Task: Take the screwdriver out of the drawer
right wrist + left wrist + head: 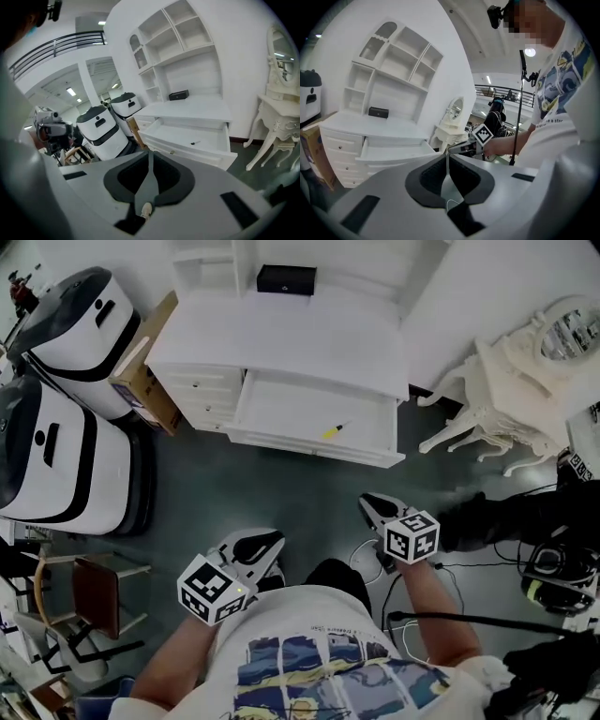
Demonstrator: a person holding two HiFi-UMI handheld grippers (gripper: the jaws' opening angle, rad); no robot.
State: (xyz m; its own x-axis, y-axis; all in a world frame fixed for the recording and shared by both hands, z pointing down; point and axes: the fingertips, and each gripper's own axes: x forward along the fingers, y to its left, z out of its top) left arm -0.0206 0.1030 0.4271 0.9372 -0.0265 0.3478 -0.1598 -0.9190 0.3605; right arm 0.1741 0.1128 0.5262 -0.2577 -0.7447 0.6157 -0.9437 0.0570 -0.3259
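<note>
At the far left stand two white machines (66,418) with black bands, smooth and rounded. A brown cardboard box (145,371) leans just beside the left side of the desk (281,334). The desk is painted white and has a shelf unit on top, all flat panels and straight edges.

The left gripper (270,541) hangs low over the dark floor (234,493), well apart from the furniture. Its fingers (429,180) are pressed together along one thin line, and nothing is between them.

The drawer (309,448) is pulled out of the desk and looks like a shallow white tray. The screwdriver (336,430) lies alone on its bottom, in the right half, near the front wall. It is small and slim, with a yellow handle, probably plastic, and a thin shaft. Its long axis runs diagonally, with the handle toward the front-left and the shaft toward the back-right.

I judge that the right gripper (368,502) is the nearer one. The screwdriver lies ahead of it and slightly to the left, while from the left gripper it lies ahead and further to the right. The right gripper's fingers (129,180) are also closed on each other and hold nothing, so they must open before any grasp. Because the tool lies flat on a hard bottom, they should probably come from above and close across the handle.

At the right stands an ornate cream dressing table (506,381) with curved legs.
</note>
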